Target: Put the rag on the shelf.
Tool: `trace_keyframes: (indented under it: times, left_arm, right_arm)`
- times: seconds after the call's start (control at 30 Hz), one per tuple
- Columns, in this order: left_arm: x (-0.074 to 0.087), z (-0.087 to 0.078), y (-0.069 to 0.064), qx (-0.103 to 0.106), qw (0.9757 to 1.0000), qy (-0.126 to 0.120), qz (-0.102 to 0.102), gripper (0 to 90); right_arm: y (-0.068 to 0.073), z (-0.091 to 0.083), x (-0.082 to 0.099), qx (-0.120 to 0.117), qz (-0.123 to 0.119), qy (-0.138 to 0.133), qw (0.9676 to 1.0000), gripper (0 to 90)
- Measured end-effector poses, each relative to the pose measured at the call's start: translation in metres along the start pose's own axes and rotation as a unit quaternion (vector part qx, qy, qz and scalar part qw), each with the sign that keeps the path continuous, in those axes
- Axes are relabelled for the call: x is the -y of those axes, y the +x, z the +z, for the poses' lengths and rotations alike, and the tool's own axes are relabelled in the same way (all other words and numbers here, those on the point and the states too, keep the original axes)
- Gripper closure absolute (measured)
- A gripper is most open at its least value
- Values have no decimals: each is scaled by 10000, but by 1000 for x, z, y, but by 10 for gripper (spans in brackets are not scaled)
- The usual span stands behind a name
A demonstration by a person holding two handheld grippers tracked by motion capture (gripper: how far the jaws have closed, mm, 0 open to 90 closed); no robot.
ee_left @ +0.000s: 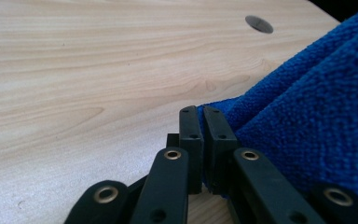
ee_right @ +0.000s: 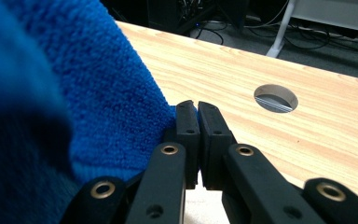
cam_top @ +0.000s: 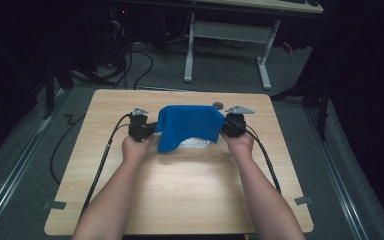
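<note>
A blue terry cloth (cam_top: 187, 125) hangs stretched between my two grippers above the middle of the wooden table (cam_top: 180, 190). My left gripper (cam_top: 147, 128) is shut on the cloth's left corner; its view shows the blue cloth (ee_left: 317, 116) pinched between the closed jaws of that gripper (ee_left: 201, 114). At the other side my right gripper (cam_top: 228, 125) is shut on the right corner, with the blue cloth (ee_right: 74, 107) bunched left of that gripper's jaws (ee_right: 198, 108). Something white (cam_top: 196, 142) lies on the table under the cloth's lower edge, mostly hidden.
A round cable hole (cam_top: 218, 105) sits in the table just behind the cloth, also seen as the hole (ee_right: 276, 98) and the hole (ee_left: 259, 24). Black cables (cam_top: 102, 165) trail from both grippers across the table. A white desk frame (cam_top: 227, 45) stands beyond.
</note>
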State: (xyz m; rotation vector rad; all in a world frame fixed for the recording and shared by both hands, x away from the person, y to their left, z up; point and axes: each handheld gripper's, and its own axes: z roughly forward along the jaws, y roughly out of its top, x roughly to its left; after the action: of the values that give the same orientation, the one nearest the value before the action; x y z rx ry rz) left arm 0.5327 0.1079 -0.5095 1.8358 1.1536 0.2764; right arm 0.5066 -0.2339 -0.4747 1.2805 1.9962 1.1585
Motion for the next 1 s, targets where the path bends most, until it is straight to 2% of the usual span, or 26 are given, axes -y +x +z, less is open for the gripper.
trace_keyframes:
  times: [0.17, 0.37, 0.53, 0.67, 0.73, 0.83, 1.0]
  left_arm:
    - [2, 3, 0, 123, 9999, 60, -62, 868]
    - [2, 3, -2, 117, 9999, 22, -51, 855]
    - [-2, -2, -1, 96, 9999, -83, -57, 757]
    - [-5, -9, 1, -35, 9998, -182, -57, 656]
    - [-6, -13, 1, -132, 9997, -215, 15, 635]
    - [-8, -19, 1, -308, 9991, -266, 124, 604]
    - [-13, -30, 2, -456, 9981, -363, 202, 571]
  right_arm:
    - [0, 2, 6, -5, 37, 14, 10000, 886]
    - [-4, 5, 13, 14, 146, 71, 9999, 885]
    - [-5, 4, 14, 42, 145, 82, 9999, 884]
    - [-5, 4, 14, 34, 147, 67, 9999, 856]
    - [-5, 2, 12, 34, 167, 35, 9998, 786]
    - [-6, -2, 8, 38, 199, -16, 9998, 754]
    - [-11, -10, 0, 168, 184, -154, 9996, 705]
